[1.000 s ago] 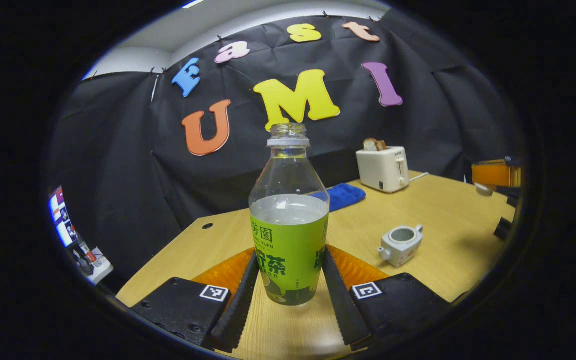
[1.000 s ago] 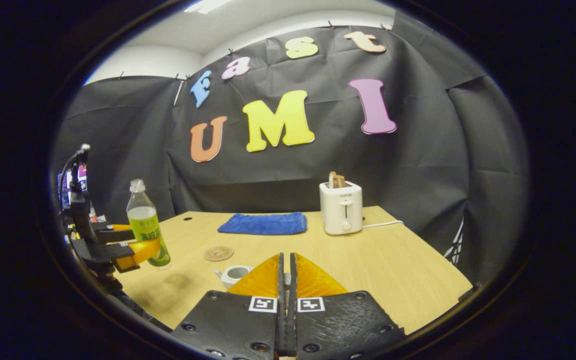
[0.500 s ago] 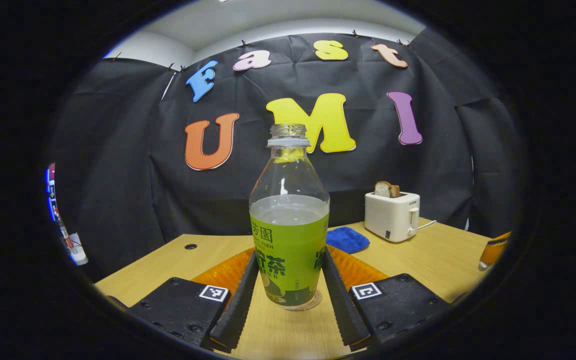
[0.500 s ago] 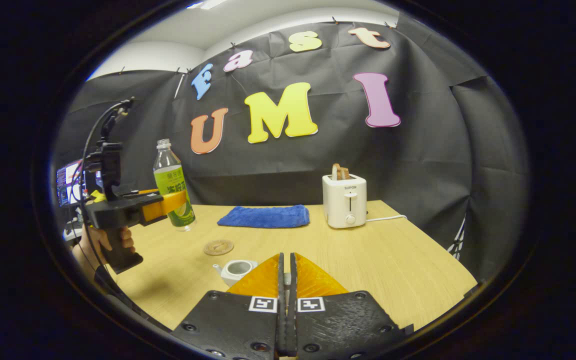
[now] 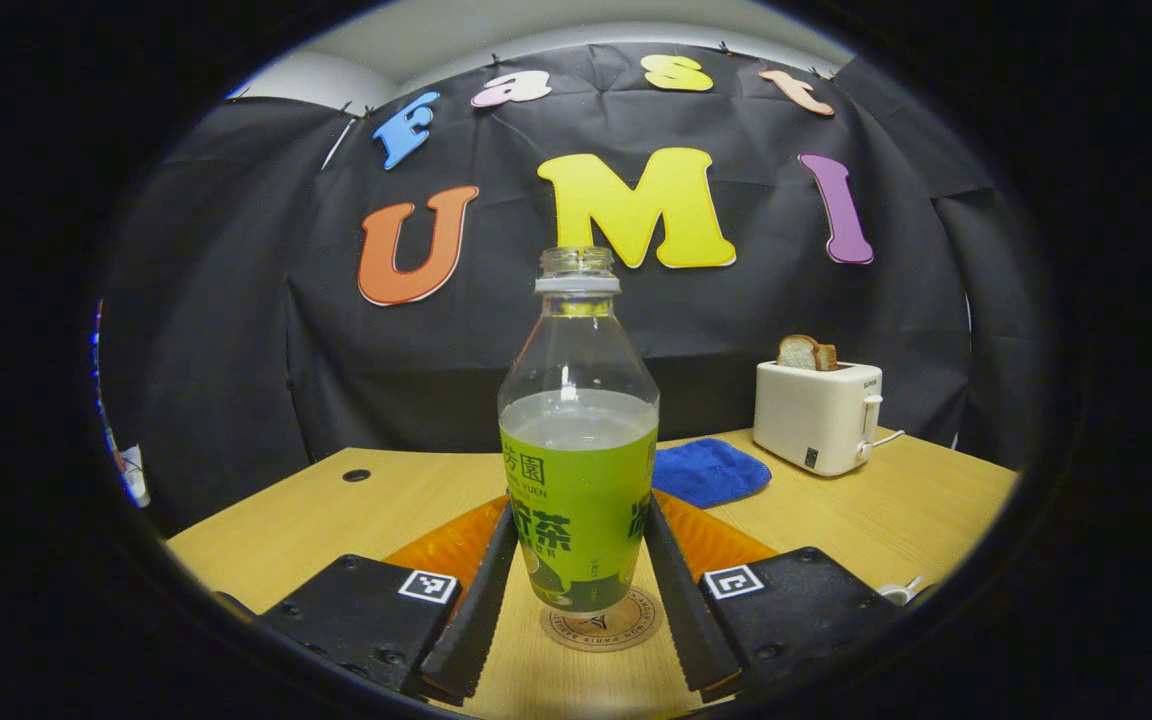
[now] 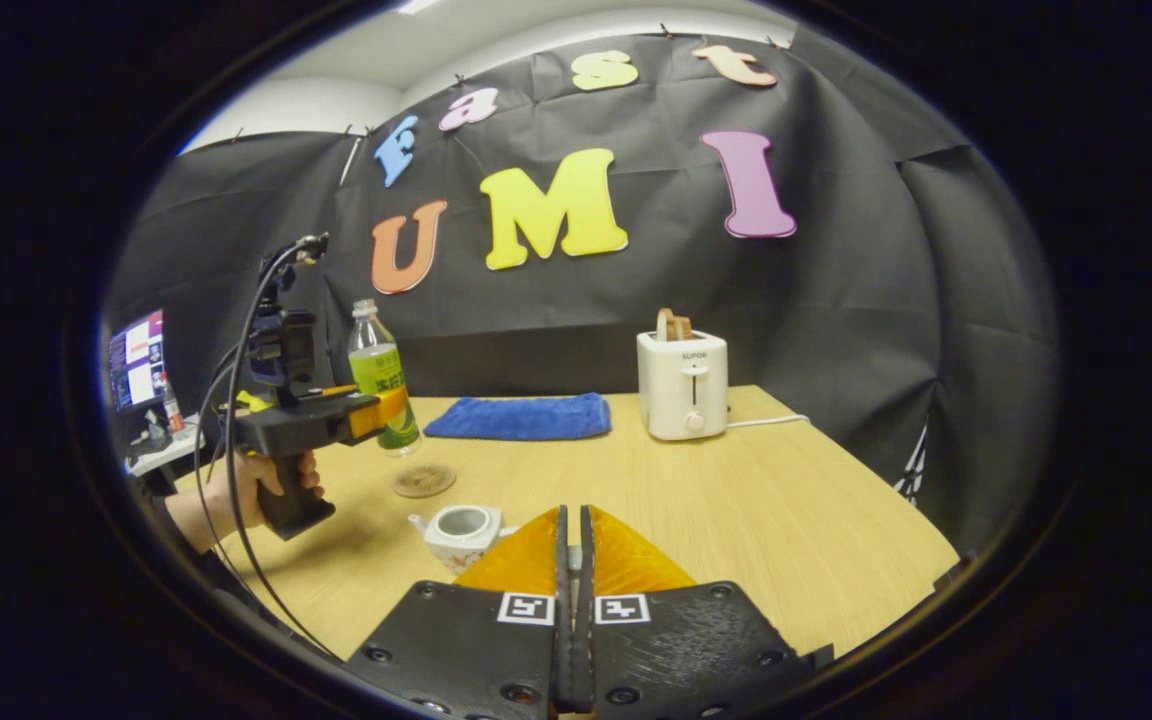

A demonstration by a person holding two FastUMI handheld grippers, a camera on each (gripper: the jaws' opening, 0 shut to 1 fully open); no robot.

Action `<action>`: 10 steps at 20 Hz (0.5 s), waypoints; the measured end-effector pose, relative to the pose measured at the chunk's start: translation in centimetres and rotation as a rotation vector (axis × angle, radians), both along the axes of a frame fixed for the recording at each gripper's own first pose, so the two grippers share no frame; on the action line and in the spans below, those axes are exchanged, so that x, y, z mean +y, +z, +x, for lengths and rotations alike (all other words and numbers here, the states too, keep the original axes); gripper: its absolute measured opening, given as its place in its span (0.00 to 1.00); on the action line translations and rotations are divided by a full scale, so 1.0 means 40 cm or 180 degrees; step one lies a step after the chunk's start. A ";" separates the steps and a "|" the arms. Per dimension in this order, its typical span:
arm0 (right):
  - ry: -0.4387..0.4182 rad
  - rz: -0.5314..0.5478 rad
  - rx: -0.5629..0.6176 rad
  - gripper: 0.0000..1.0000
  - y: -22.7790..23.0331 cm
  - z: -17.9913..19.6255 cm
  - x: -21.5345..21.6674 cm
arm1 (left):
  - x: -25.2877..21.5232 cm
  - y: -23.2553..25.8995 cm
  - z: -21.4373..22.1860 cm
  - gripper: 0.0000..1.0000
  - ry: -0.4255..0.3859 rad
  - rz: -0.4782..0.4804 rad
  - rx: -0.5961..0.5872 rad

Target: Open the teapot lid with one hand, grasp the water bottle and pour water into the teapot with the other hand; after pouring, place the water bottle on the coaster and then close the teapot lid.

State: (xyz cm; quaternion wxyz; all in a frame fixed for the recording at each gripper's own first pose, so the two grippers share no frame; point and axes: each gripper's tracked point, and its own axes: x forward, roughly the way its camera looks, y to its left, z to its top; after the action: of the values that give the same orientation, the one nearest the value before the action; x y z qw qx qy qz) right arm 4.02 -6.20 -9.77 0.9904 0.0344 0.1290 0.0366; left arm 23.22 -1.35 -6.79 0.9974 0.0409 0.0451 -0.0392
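Note:
A clear water bottle point(image 5: 578, 470) with a green label, uncapped and half full, stands upright in my left gripper point(image 5: 578, 512), which is shut on its label. Its base hovers just over the round coaster point(image 5: 603, 630). In the right gripper view the bottle point(image 6: 376, 365) and left gripper point(image 6: 388, 407) are at the far left, slightly behind the coaster point(image 6: 423, 481). The white teapot point(image 6: 463, 527) sits lidless just beyond my right gripper point(image 6: 573, 545), whose fingers are pressed together on a pale sliver, the teapot lid's knob; the rest of the lid is hidden.
A white toaster point(image 6: 682, 385) holding bread stands at the back of the wooden table point(image 6: 736, 500), with a folded blue cloth point(image 6: 521, 415) to its left. A hand point(image 6: 256, 485) holds the left gripper's handle at the table's left edge.
My left gripper carried the bottle away from the teapot and over to the coaster, which now lies under the bottle's base. The right gripper stays shut and has barely moved.

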 end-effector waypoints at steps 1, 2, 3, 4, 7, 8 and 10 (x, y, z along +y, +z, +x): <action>0.0002 -0.0002 0.0016 0.00 -0.007 0.003 0.003 | -0.003 -0.016 0.003 0.75 -0.0019 -0.0027 0.0048; 0.0006 -0.0003 0.0031 0.00 -0.011 0.006 0.005 | -0.007 -0.028 0.011 0.75 -0.0026 -0.0052 0.0089; 0.0011 -0.0004 0.0047 0.00 -0.017 0.009 0.005 | -0.007 -0.039 0.015 0.75 -0.0026 -0.0073 0.0112; 0.0012 0.0000 0.0057 0.00 -0.020 0.011 0.006 | -0.006 -0.046 0.021 0.75 -0.0028 -0.0091 0.0128; 0.0012 0.0010 0.0068 0.00 -0.026 0.015 0.004 | -0.012 -0.061 0.026 0.76 -0.0047 -0.0141 0.0164; 0.0012 0.0018 0.0071 0.00 -0.026 0.017 0.004 | -0.012 -0.064 0.027 0.76 -0.0047 -0.0154 0.0168; 0.0012 0.0029 0.0073 0.00 -0.027 0.017 0.004 | -0.017 -0.075 0.030 0.77 -0.0058 -0.0157 0.0210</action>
State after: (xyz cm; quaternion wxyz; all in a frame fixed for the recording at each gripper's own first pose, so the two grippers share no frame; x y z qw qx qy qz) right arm 4.69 -6.05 -10.83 0.9886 0.0391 0.1402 0.0387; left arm 24.43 -2.02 -9.78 0.9957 0.0154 0.0766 -0.0507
